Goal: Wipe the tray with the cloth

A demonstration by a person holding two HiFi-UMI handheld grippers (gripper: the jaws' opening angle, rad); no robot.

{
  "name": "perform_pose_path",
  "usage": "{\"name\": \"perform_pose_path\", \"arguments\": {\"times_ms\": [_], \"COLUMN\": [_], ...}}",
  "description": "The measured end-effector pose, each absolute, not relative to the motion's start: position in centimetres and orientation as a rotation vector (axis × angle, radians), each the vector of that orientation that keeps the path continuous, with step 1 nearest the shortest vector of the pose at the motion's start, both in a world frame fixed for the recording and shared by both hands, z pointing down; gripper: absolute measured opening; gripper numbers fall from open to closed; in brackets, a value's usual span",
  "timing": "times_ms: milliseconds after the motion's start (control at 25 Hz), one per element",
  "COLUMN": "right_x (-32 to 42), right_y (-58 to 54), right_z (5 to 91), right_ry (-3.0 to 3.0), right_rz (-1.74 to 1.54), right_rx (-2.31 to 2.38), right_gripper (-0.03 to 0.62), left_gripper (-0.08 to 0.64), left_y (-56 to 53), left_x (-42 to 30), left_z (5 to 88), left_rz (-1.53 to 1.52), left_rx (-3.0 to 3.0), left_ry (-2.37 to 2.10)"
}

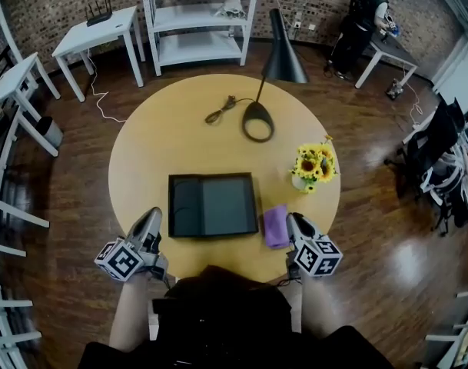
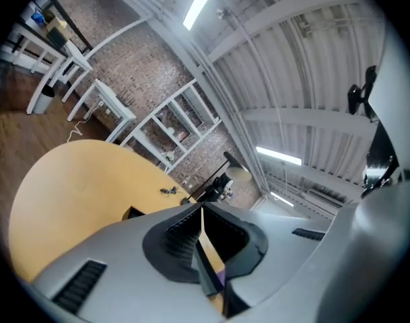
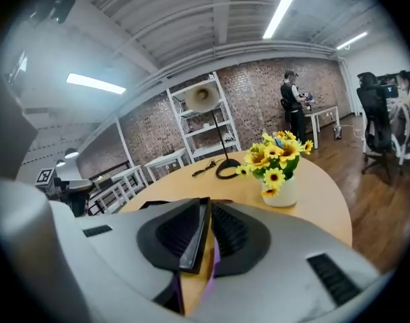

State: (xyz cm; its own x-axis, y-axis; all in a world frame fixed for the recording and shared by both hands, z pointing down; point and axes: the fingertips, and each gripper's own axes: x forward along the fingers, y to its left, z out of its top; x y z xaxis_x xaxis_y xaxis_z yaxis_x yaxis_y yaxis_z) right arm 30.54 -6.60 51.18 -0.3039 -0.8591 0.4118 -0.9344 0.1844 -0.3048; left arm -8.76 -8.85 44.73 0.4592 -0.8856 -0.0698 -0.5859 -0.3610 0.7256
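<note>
Pre-grasp step, nothing wiped yet. Purple cloth lies flat, lower centre-right, just beside the black tray. Left gripper closed, empty. Right gripper sits by the cloth, jaws a slit apart, seemingly clamping nothing. Next: open wider, pinch cloth, carry onto tray.

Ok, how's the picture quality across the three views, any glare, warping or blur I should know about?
Head view: fisheye bends the room's edges, glare spots sit on the wood floor, and the tray shows a pale sheen. Left gripper view: steeply tilted, with the ceiling light blown out. Right gripper view: dark vignetted corners, sunflowers sharp, near foreground soft.
</note>
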Motion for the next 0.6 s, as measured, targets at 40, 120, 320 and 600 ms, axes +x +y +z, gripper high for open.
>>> {"name": "perform_pose_path", "arguments": {"times_ms": [40, 120, 320, 600], "right_x": [30.3, 29.9, 29.6, 31.9], "right_y": [-6.8, -7.1, -7.3, -7.3], "right_z": [50.2, 48.1, 43.6, 40.7], "right_ry": [-2.329, -2.387, -2.43, -2.423], "right_rz": [0.754, 0.719, 0.431, 0.362], "right_rx": [1.774, 1.817, 1.894, 2.084], "right_gripper": [0.038, 0.005, 0.002, 0.002], "left_gripper": [0.002, 0.002, 0.002, 0.002], "left_y": [-8.7, -8.3, -6.9, -6.2], "left_x": [-9.5, -11.0, -13.1, -14.3], "left_z": [43.6, 41.6, 39.3, 38.5], "left_rz": [-0.648, -0.654, -0.537, -0.525], "left_rx": [2.107, 2.183, 2.358, 2.407], "left_ry": [-1.24, -1.327, -1.515, -1.576]}}
